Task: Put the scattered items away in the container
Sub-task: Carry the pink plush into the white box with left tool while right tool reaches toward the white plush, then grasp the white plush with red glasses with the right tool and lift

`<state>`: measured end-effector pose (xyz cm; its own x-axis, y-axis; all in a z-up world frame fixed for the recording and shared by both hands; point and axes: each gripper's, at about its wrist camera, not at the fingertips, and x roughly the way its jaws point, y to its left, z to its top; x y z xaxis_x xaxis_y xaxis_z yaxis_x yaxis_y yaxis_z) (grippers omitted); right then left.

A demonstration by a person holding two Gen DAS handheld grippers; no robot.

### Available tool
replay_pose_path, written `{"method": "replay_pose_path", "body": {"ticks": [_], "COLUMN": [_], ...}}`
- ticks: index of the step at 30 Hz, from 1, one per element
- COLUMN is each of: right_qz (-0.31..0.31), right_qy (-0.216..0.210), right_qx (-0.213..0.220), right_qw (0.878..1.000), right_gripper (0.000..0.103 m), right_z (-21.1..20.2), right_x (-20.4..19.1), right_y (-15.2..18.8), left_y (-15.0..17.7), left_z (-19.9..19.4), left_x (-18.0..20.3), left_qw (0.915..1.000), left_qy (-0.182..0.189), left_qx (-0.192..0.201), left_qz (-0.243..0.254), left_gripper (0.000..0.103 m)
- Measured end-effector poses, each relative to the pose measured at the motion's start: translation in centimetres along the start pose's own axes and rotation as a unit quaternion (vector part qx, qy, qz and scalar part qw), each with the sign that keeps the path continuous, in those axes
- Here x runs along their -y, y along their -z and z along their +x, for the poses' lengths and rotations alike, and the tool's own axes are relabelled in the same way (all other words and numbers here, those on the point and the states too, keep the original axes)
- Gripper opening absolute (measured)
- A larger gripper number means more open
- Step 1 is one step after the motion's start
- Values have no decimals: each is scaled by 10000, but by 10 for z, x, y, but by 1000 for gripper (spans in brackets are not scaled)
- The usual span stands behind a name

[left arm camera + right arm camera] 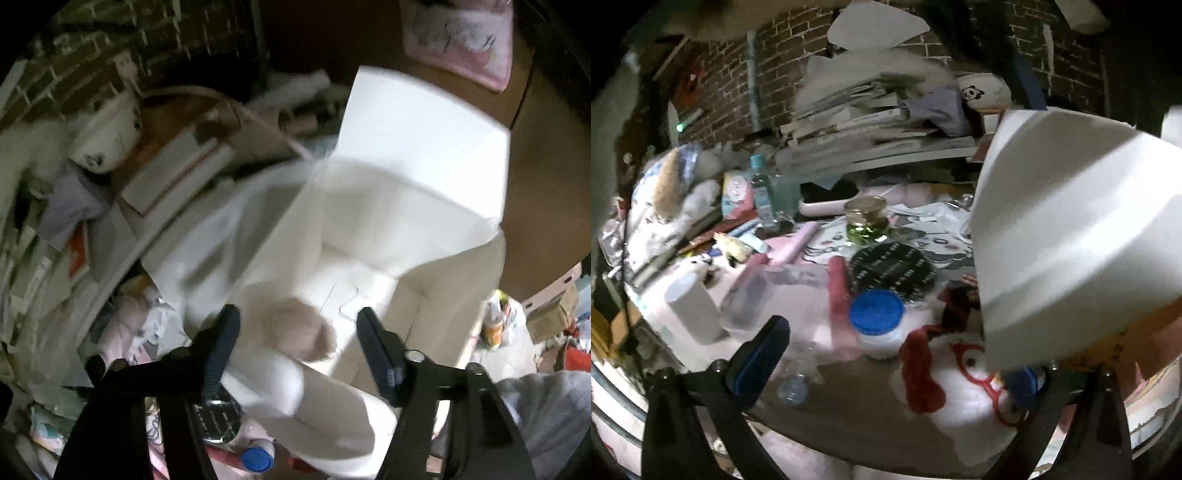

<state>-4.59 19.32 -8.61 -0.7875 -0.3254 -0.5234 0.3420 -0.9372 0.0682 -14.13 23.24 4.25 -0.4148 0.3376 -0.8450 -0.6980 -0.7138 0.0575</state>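
- White box (406, 206) = the container & landmark; smooth matte card or foam, straight flat walls, open top, inside pale and mostly bare. Blurred in left wrist view.
- Left gripper (297, 343) over the box's near edge, black fingers w/ ribbed dark-blue pads, jaws spread wide, nothing clamped.
- Between those fingers, a fuzzy beige-pink lump (299, 328), soft and rounded, sits at the box's near rim beside a white soft mass; can't tell whether it is in or on it.
- Just outside the box's near-left corner: round black lid (218, 413) w/ fine white print, and a small jar w/ blue ribbed cap (256, 458).
- Left of the box: stack of flat white cartons (173, 177), lilac cloth (70, 206), white plush.
- Right wrist view: box wall (1071, 236) fills the right side, tilted, plain white.
- Right gripper (897, 362) apart from the box at its lower left, jaws wide open, empty; right finger mostly hidden behind the box.
- Scattered items on the table left of the box: white jar w/ blue cap (877, 325), black round lid (892, 269), glass jar w/ green liquid (866, 219), white cylinder (692, 306), pink tube (798, 243), clear plastic bottle (792, 384) lying flat.
- Below the box: white plush w/ red trim (953, 380).
- Behind: leaning pile of books (864, 125), brick wall (731, 81).
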Motion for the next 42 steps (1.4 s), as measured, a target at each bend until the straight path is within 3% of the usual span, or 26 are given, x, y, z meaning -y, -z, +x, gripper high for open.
{"method": "replay_pose_path", "body": {"ticks": [3, 8, 12, 19, 21, 23, 27, 29, 30, 37, 42], "right_qz": [52, -337, -371, -438, -532, -638, -747, -755, -755, -851, -994], "right_qy": [66, 492, 571, 327, 391, 501, 693, 748, 762, 858, 931], "right_qx": [-36, -222, 44, 677, 773, 748, 660, 696, 708, 388, 559], "right_qw": [10000, 9980, 9977, 9962, 9948, 9939, 9926, 9919, 9917, 9919, 9891], "right_gripper": [103, 103, 103, 102, 94, 76, 69, 45, 41, 39, 43], "right_z": [1, 7, 0, -24, -28, -27, -20, -20, -20, -8, -26], "right_x": [3, -6, -10, -16, -20, -24, -28, -28, -28, -29, -33], "right_y": [0, 3, 6, 10, 14, 16, 13, 11, 10, 3, 7], "left_y": [5, 26, 58, 144, 175, 198, 235, 248, 254, 275, 281], "left_z": [-28, -65, -87, -115, -117, -113, -102, -99, -97, -86, -79], "left_x": [-2, -14, -27, -54, -63, -67, -73, -72, -73, -81, -87], "left_qw": [9988, 9931, 9846, 9530, 9426, 9378, 9279, 9244, 9225, 9126, 9101], "left_qy": [-69, -98, -201, -882, -886, -834, -734, -681, -661, -450, -432], "left_qx": [494, 1132, 1616, 2475, 2680, 2752, 2914, 2980, 3012, 3198, 3172], "left_qz": [-28, -296, -632, -1509, -1785, -1947, -2206, -2280, -2324, -2506, -2631], "left_gripper": [71, 71, 71, 71, 71, 71, 71, 71, 71, 72, 72]}}
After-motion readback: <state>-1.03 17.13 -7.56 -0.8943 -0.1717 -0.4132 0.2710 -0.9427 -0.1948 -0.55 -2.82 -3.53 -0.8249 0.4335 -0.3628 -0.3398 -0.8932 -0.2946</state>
